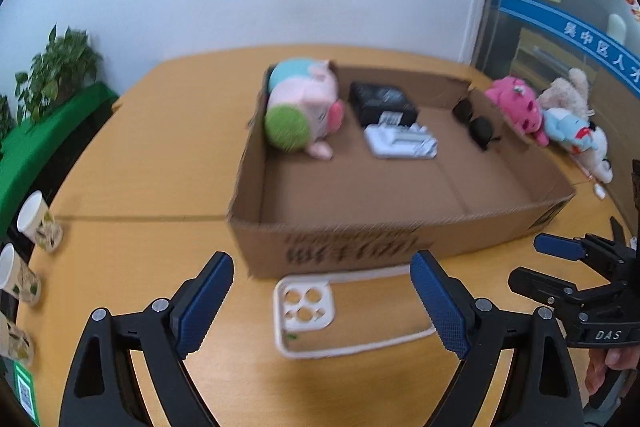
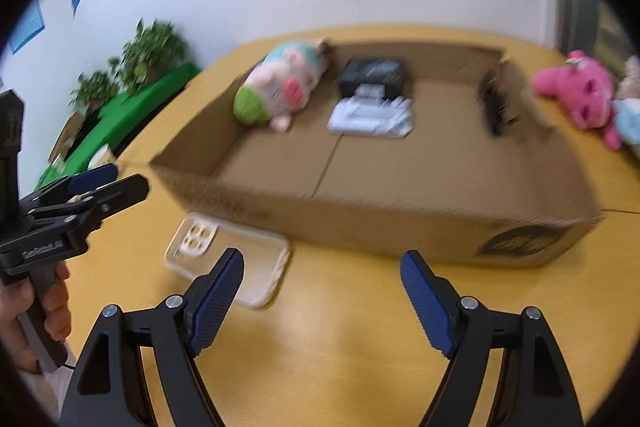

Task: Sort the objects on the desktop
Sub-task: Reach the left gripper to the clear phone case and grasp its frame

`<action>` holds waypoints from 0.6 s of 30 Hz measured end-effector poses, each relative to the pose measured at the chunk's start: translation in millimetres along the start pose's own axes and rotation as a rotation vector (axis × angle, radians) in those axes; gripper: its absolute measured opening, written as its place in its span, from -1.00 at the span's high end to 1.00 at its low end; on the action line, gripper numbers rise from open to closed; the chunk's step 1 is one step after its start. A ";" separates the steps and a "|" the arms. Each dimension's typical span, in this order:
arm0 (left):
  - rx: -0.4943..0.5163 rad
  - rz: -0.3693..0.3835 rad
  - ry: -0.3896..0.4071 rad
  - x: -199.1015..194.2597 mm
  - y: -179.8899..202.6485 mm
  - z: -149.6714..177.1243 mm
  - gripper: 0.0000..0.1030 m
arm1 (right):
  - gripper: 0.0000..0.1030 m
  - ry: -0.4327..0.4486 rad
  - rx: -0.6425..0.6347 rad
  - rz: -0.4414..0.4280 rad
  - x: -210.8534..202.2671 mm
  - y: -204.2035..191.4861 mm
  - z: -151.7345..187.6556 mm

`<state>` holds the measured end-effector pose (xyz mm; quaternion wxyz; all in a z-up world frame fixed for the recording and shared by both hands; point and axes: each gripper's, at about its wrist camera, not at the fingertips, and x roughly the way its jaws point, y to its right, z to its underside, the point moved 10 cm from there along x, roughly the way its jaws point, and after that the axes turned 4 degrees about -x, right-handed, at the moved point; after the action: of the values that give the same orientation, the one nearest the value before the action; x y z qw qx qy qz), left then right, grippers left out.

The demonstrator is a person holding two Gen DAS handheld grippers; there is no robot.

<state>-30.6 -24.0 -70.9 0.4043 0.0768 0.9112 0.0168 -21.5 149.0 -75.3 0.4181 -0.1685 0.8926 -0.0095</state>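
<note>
A clear phone case [image 1: 320, 315] is seen lying flat on the yellow table [image 1: 160, 155], low in the frame, just in front of the cardboard box [image 1: 360, 239]. The left gripper [image 1: 322, 301] is held wide open above the phone case, nothing clamped. The right gripper [image 2: 322, 299] is likewise spread open over bare table, the phone case at lower left.

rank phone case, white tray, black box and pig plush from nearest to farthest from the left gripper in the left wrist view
From the left gripper:
1. phone case, on the table between the open fingers, in front of the cardboard box.
2. white tray, mid-box.
3. black box, just behind the tray.
The pig plush, in the far left corner, sits too close to the tray and black box to rank.
</note>
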 end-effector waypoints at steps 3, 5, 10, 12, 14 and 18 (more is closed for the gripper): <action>-0.039 0.005 -0.074 23.5 -19.1 19.9 -0.76 | -0.53 -0.047 -0.033 -0.046 23.6 -20.0 8.1; -0.067 0.022 -0.124 35.4 -26.2 31.7 -0.54 | -0.51 -0.066 -0.046 -0.047 36.0 -25.9 10.5; -0.101 0.041 -0.240 67.3 -34.5 54.8 0.01 | -0.10 -0.111 -0.071 -0.037 61.6 -27.1 19.7; -0.105 0.038 -0.247 72.7 -34.0 58.9 0.17 | -0.06 -0.127 -0.073 -0.041 68.2 -26.9 24.3; -0.093 0.021 -0.250 73.0 -33.6 59.9 0.30 | 0.12 -0.136 -0.081 -0.049 73.0 -28.4 27.5; -0.085 0.009 -0.247 72.0 -29.5 60.2 0.53 | 0.44 -0.131 -0.118 -0.060 80.9 -33.6 31.4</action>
<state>-37.5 -43.9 -167.0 0.5163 0.0653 0.8526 0.0475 -36.1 96.2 -150.5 0.4646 -0.2195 0.8569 0.0417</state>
